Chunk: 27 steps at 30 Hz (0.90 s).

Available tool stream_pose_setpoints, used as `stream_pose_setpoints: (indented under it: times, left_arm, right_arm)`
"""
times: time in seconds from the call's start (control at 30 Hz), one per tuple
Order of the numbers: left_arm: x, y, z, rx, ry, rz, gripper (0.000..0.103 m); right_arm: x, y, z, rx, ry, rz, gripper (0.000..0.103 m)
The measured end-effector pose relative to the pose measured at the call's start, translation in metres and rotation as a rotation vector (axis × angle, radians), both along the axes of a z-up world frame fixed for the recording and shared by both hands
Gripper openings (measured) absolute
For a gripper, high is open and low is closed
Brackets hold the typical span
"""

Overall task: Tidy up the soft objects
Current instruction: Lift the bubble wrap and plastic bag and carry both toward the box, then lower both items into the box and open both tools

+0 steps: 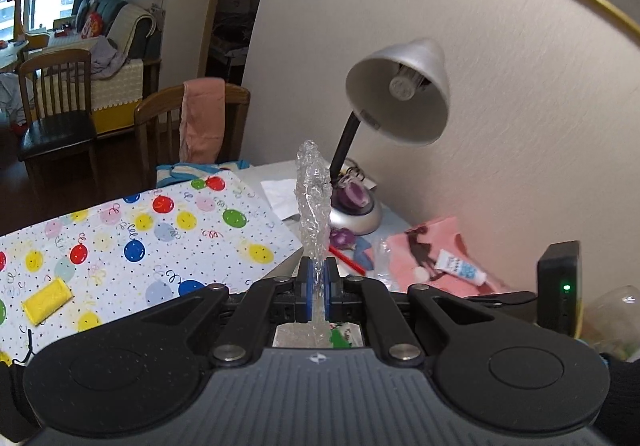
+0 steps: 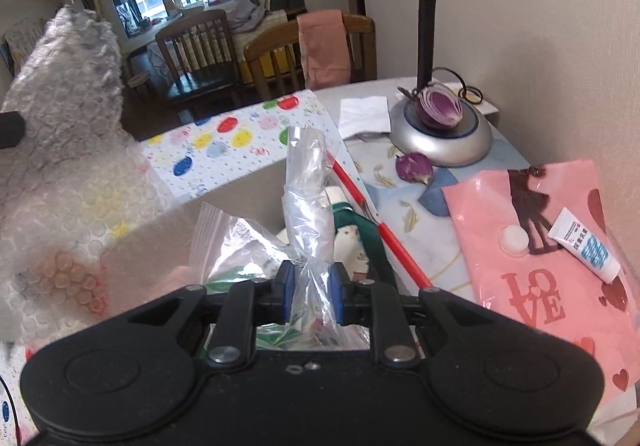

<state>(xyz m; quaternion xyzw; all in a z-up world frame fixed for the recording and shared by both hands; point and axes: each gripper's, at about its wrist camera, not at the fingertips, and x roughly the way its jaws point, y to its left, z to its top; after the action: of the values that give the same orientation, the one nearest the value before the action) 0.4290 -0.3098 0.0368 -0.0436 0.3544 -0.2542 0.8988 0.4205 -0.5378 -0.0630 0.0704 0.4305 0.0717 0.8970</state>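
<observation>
Low in each frame, both claws tilt down over the counter: the left claw pinches bubble wrap upright at centre, the right claw grips a plastic bag. Balloon-print paper lies left, a desk lamp upper right.

Desk clutter, placed from each claw.

Left gripper: bubble wrap pinched between the jaws and standing up ahead; patterned sheet spread to the left with a sponge on it; desk lamp ahead and slightly right, against the wall; pouch to the right, a tube on top. Right gripper: plastic bag clamped between the jaws and rising ahead; zip bag just left; stick slanting just right; halved onion on the lamp base farther ahead-right; paper napkin left of that base.
</observation>
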Motion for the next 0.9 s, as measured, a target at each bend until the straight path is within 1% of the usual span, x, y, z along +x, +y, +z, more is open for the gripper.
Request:
stream_pose_setpoints:
  times: [0.1, 0.33, 0.5, 0.6, 0.73, 0.9]
  left_arm:
    - [0.009, -0.012, -0.016, 0.054, -0.018, 0.000, 0.005]
    - [0.034, -0.023, -0.063, 0.067, 0.110, 0.010, 0.005]
    - [0.042, -0.028, -0.095, 0.086, 0.200, 0.013, 0.005]
    - [0.042, -0.030, -0.112, 0.101, 0.238, 0.012, 0.005]
    - [0.044, -0.031, -0.130, 0.112, 0.285, 0.015, 0.005]
    - [0.043, -0.030, -0.152, 0.145, 0.342, 0.026, 0.005]
  right_arm:
    - [0.006, -0.001, -0.011, 0.000, 0.023, 0.001, 0.019]
    - [0.014, 0.005, -0.027, -0.004, 0.054, 0.024, 0.019]
    - [0.018, 0.010, -0.035, -0.003, 0.062, 0.035, 0.020]
    - [0.021, 0.012, -0.037, -0.005, 0.062, 0.042, 0.020]
    - [0.024, 0.013, -0.039, 0.003, 0.064, 0.043, 0.024]
    - [0.026, 0.013, -0.042, 0.008, 0.076, 0.041, 0.027]
